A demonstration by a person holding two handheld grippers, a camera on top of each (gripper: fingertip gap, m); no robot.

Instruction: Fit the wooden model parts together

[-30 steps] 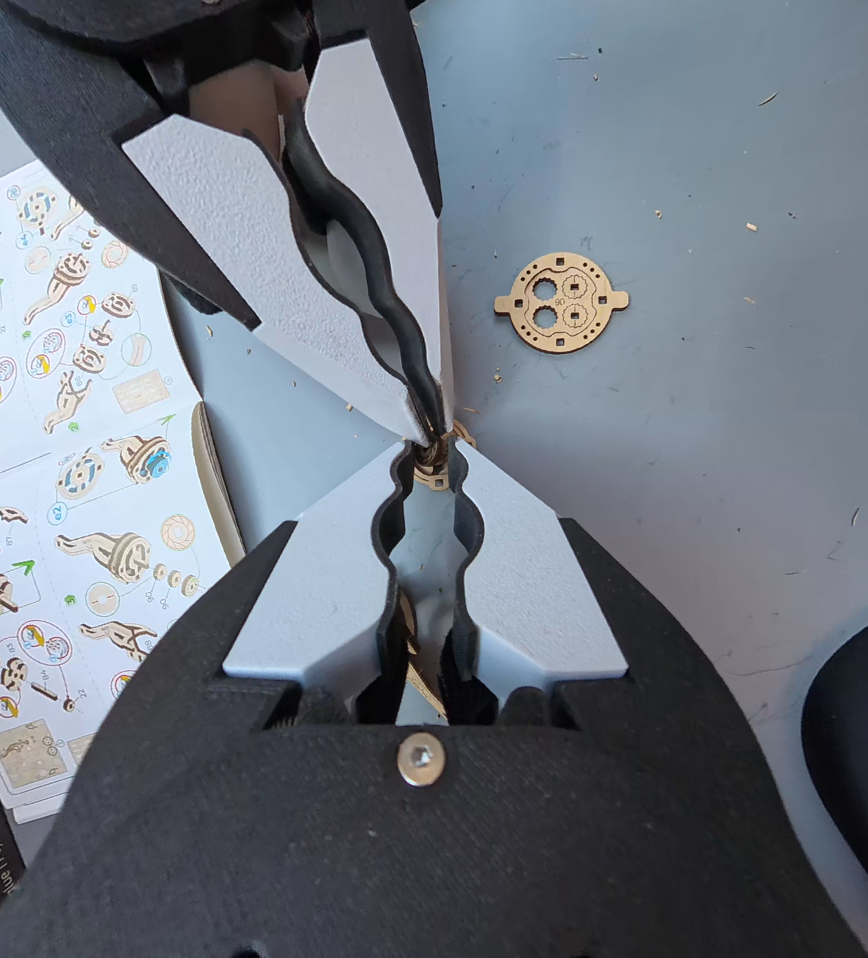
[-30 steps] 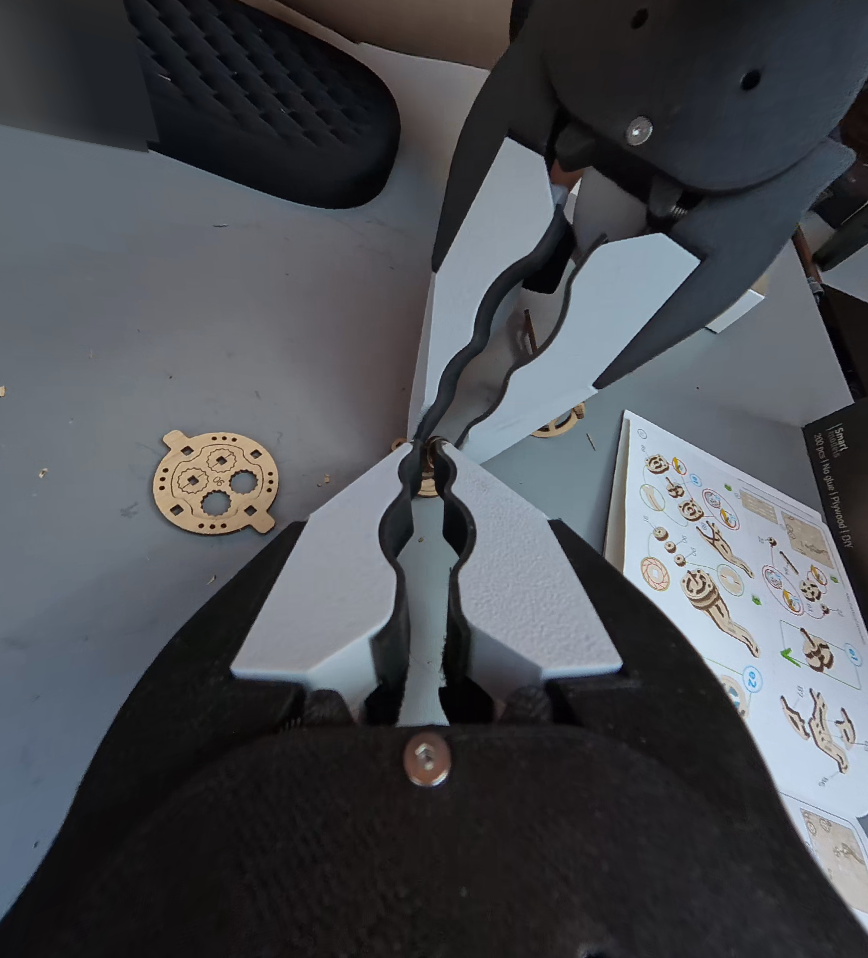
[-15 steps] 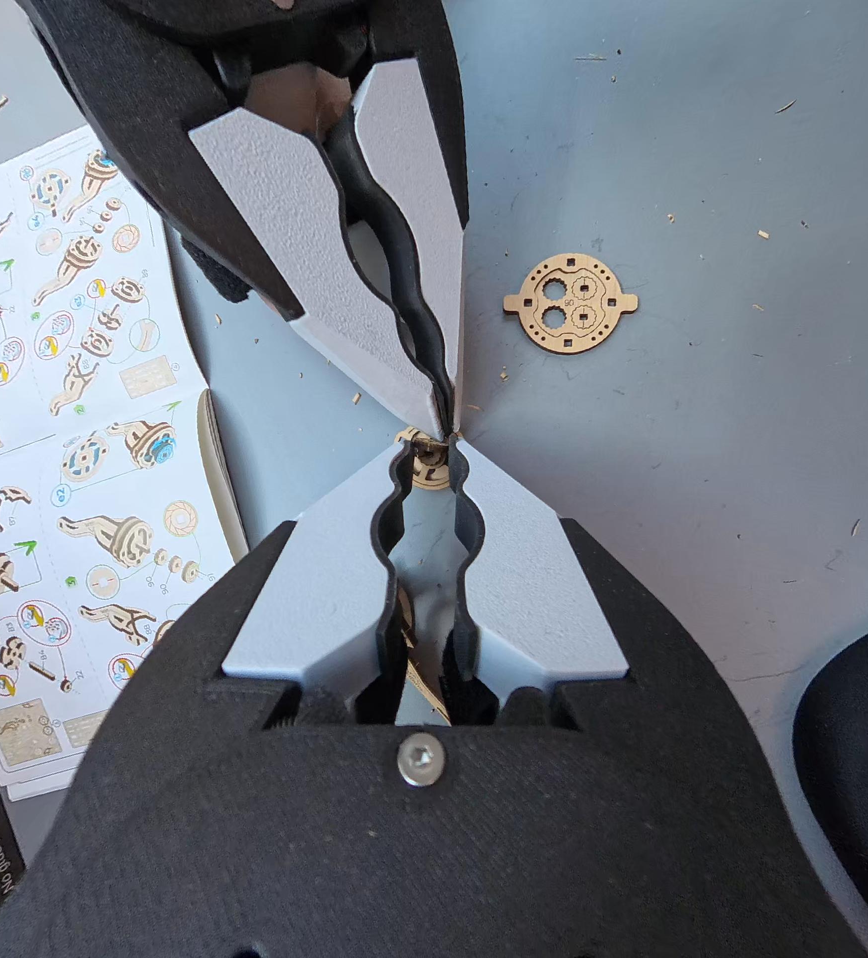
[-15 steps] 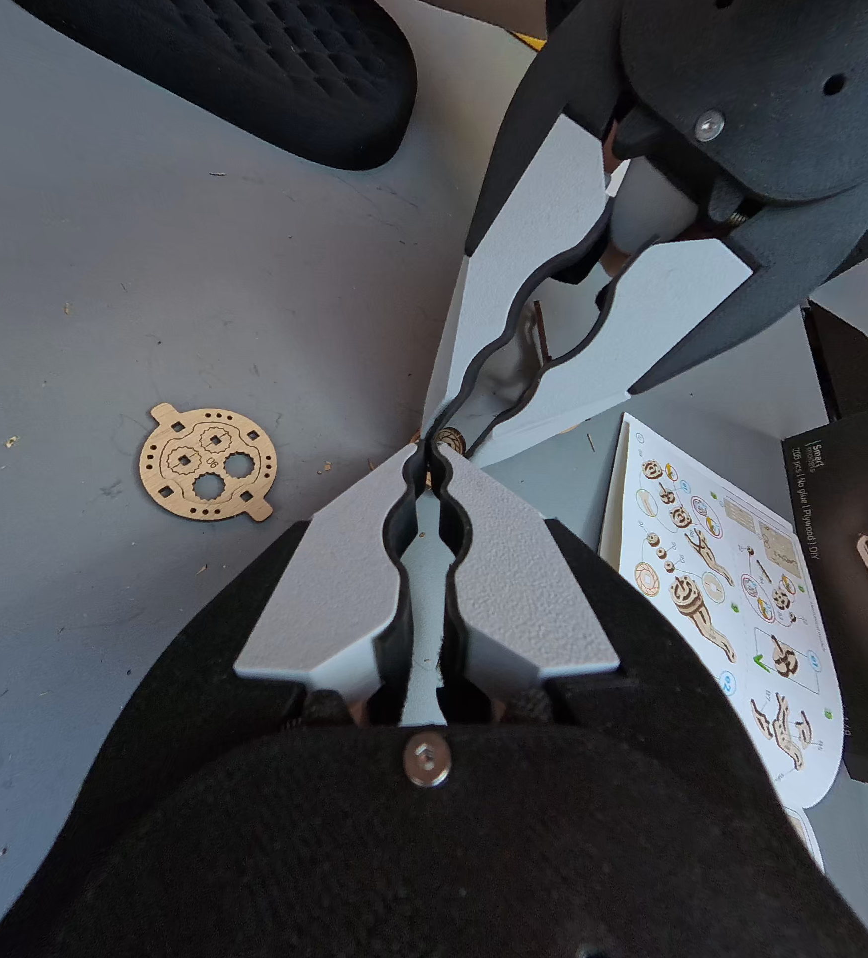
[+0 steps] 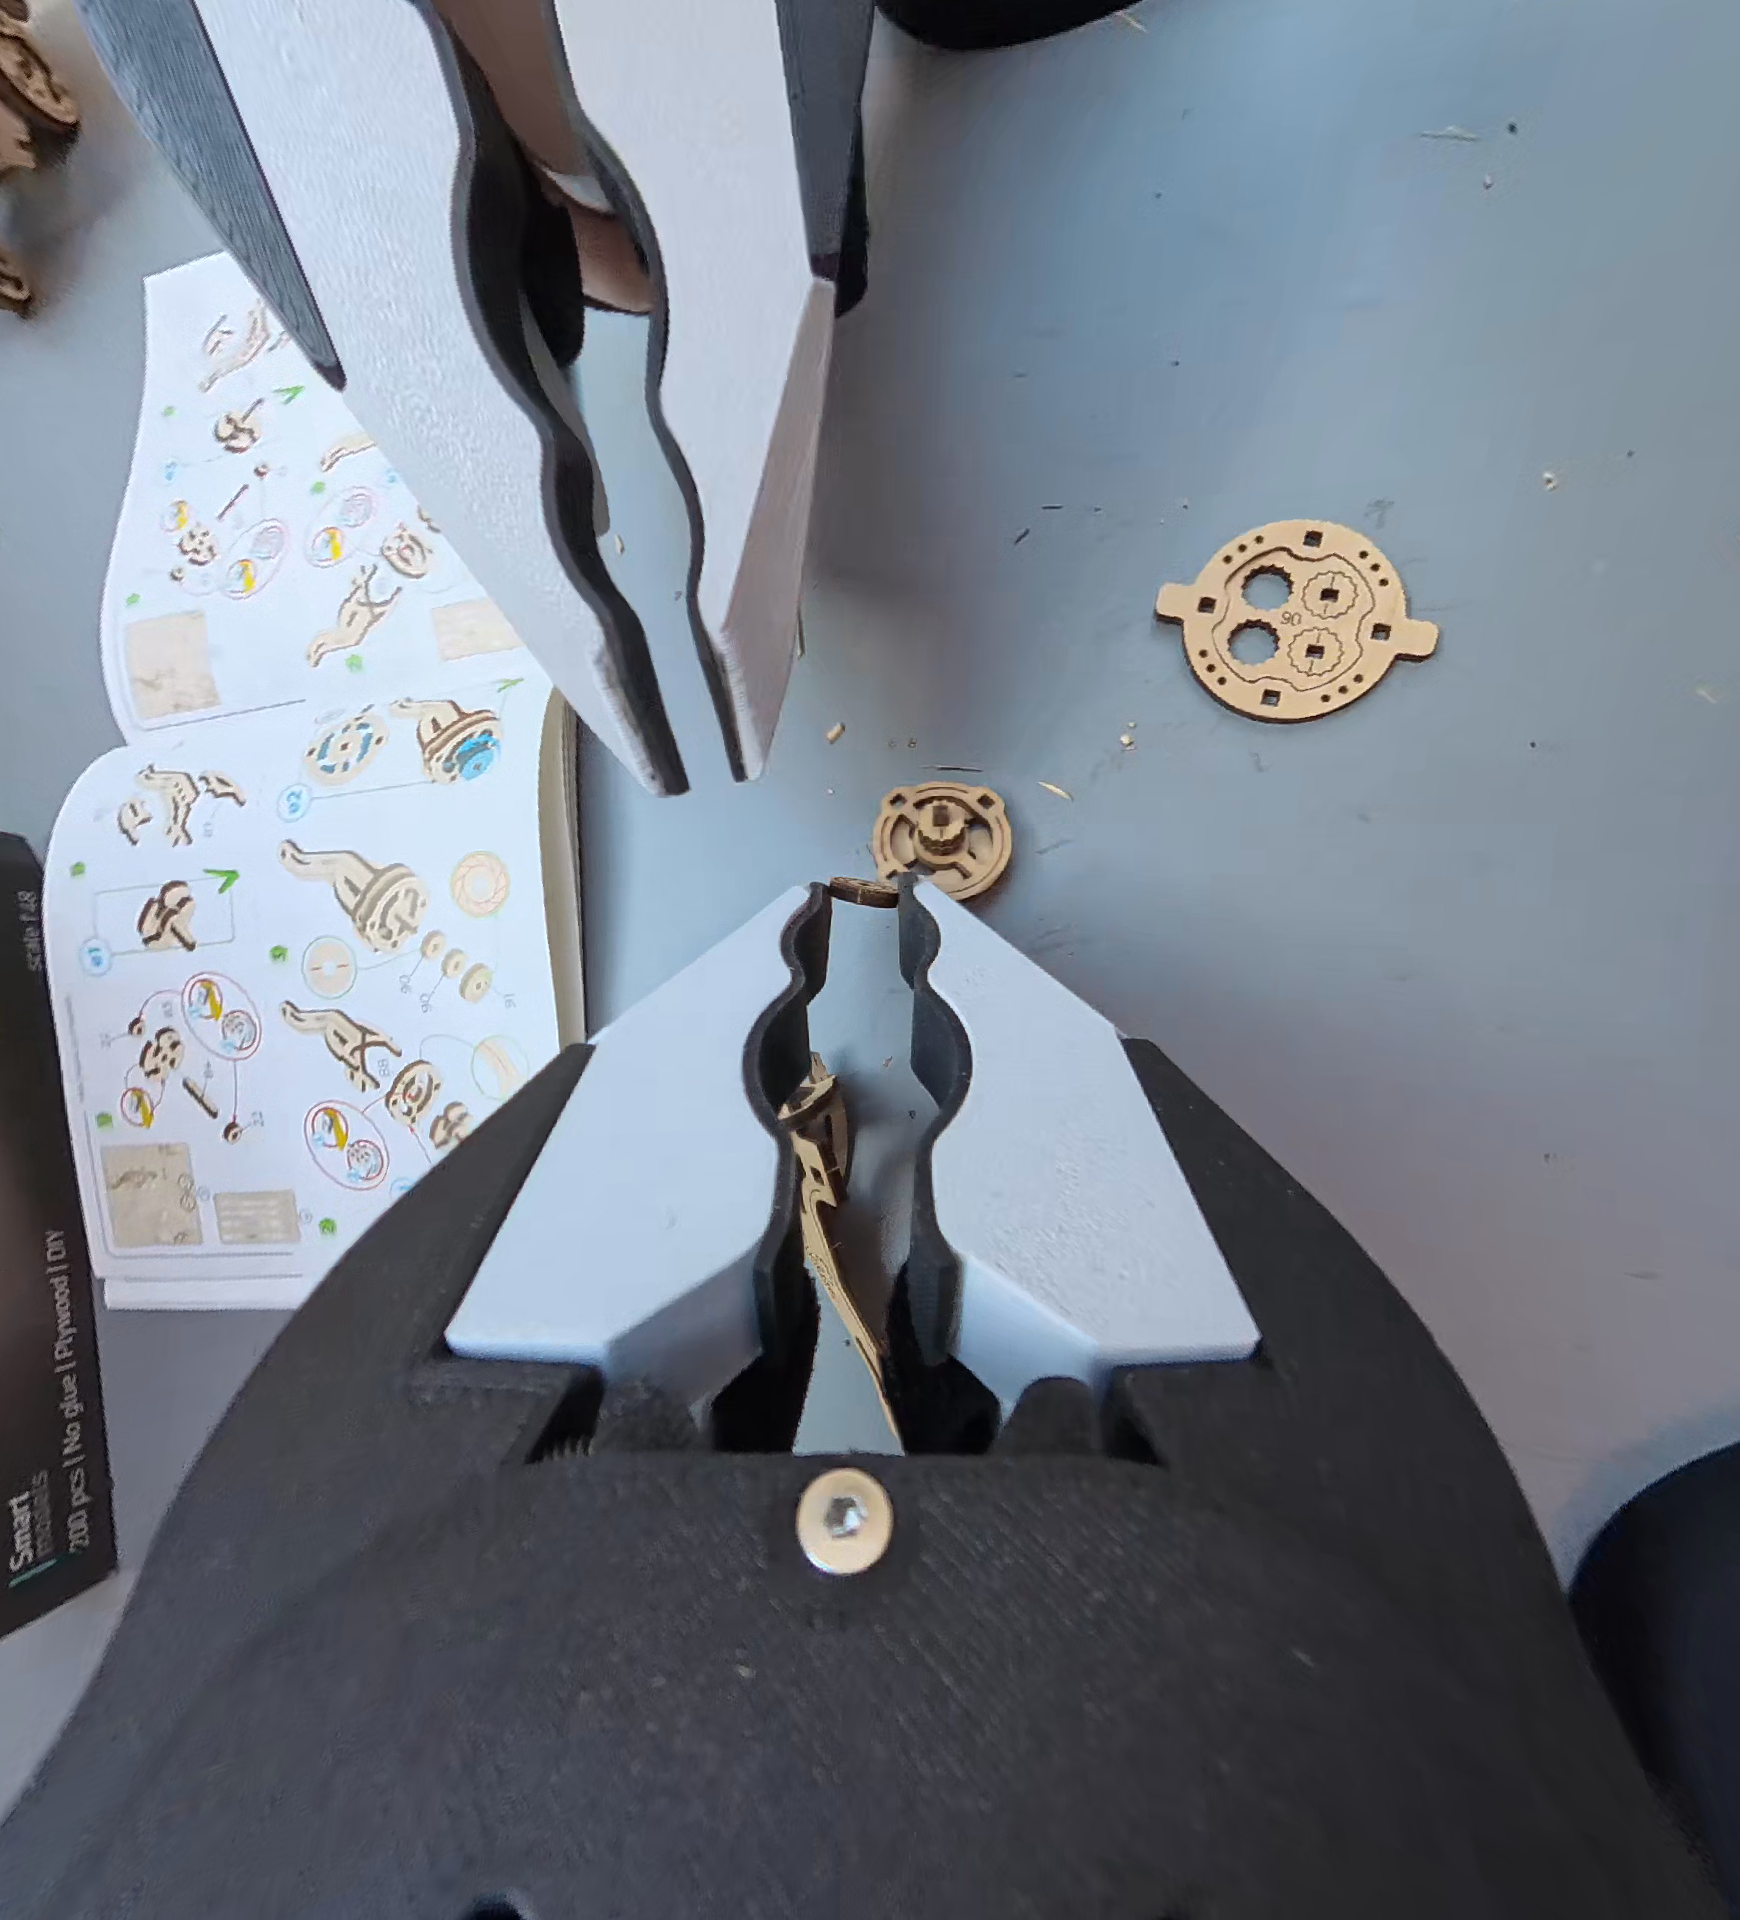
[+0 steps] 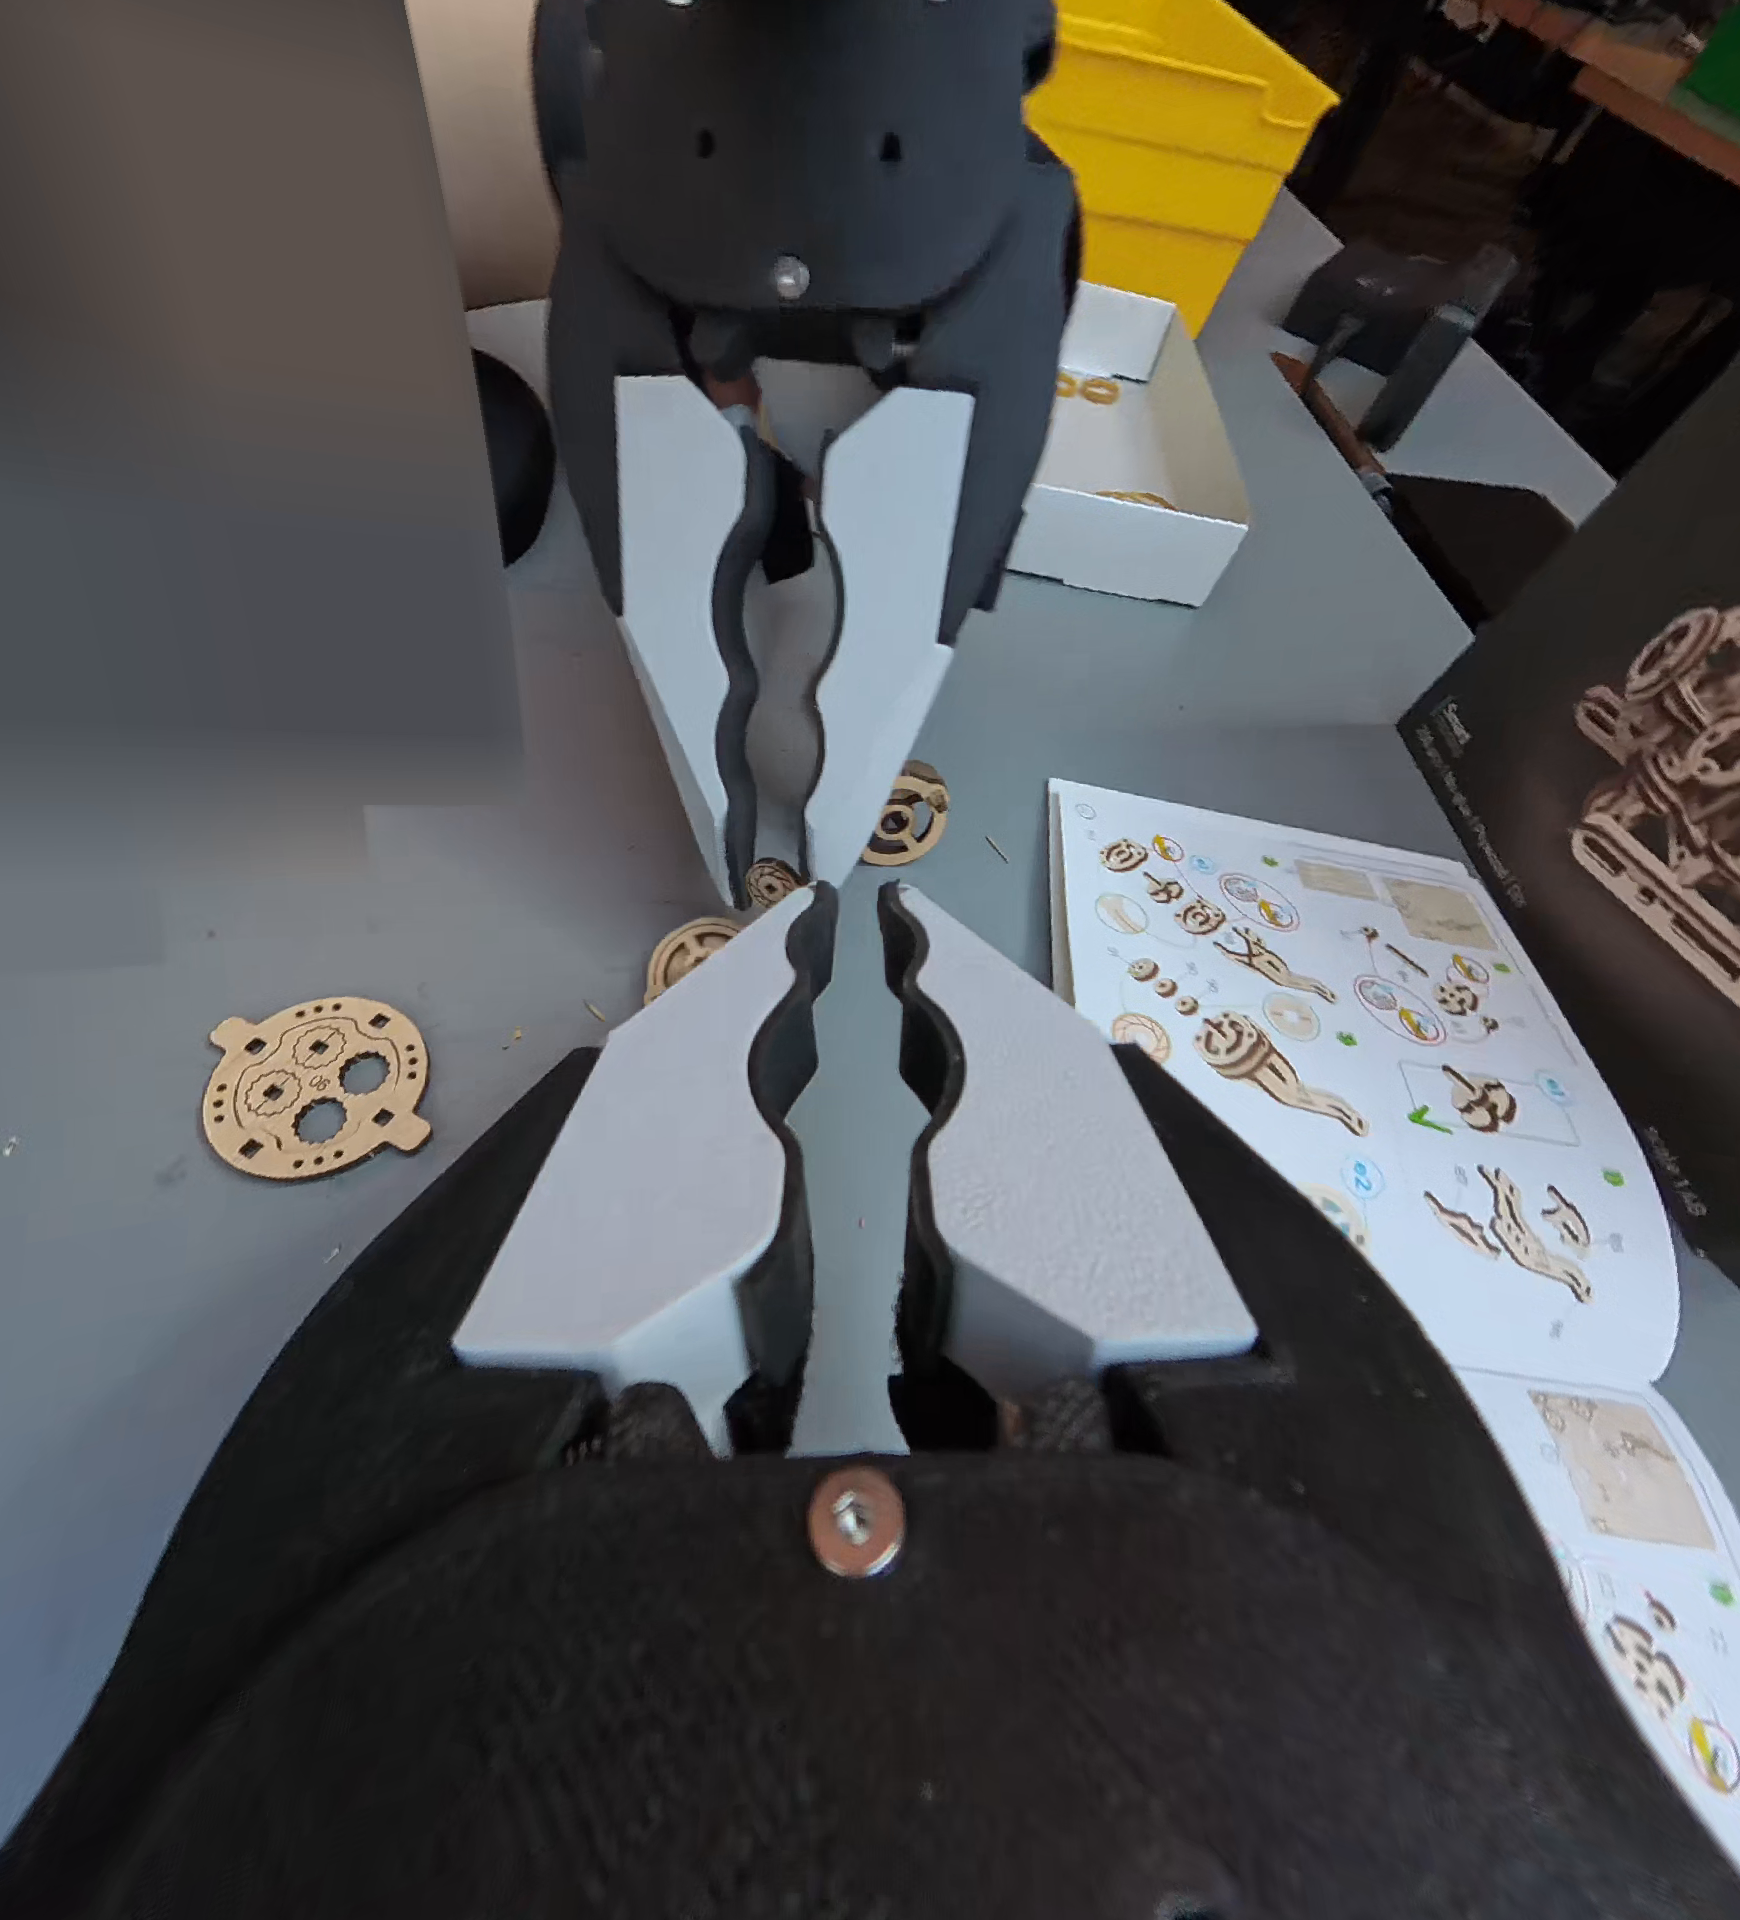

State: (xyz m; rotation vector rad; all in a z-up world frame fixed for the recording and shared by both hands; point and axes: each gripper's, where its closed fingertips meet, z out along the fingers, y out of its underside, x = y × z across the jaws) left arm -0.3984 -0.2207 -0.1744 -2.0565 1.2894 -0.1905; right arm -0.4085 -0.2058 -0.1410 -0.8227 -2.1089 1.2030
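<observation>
Between my tool tips: I see a small wooden disc pinched edge-on at the very tip of my left tool.
Left tool: closed on that disc; a long wooden strip also sits deeper between its fingers.
Right tool: slightly parted, holding nothing, tips just short of the left tool's tips.
Round wheel part: flat on the table, just beyond the left tool's tip.
Flat plate with holes: lying on the table, well apart from both tools.
Instruction booklet: open on the table beside the tools.
Dark box: next to the booklet.
White tray: farther back, with a yellow bin behind it.
</observation>
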